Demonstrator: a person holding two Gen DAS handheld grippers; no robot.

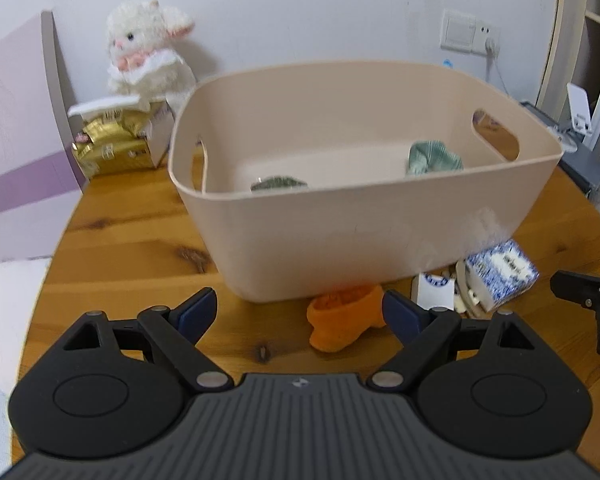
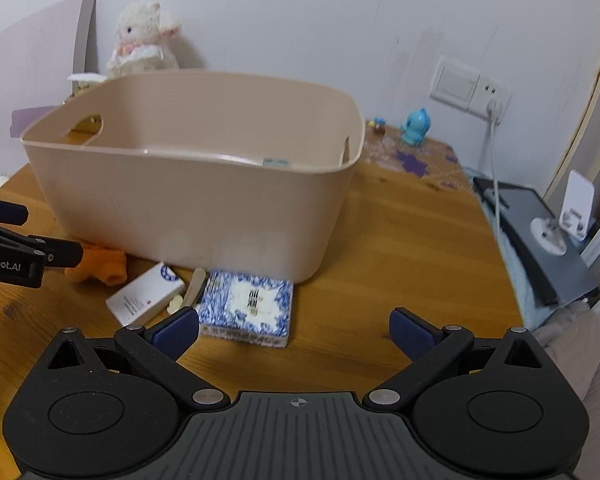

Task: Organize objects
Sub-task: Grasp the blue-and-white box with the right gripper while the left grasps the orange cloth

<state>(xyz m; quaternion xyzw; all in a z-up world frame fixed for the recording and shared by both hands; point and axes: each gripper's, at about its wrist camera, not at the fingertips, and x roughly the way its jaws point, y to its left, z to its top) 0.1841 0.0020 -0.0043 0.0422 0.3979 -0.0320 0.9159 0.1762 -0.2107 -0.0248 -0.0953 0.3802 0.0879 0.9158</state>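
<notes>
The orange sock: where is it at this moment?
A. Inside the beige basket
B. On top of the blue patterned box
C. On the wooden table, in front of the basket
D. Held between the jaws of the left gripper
C: the orange sock lies on the wooden table just before the near wall of the beige basket, and nothing grips it.

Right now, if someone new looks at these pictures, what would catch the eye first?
First the big beige basket in the middle of the wooden table, with green cloth inside. In front of it lie an orange sock and a blue patterned box; a white plush toy sits behind by the wall.
</notes>
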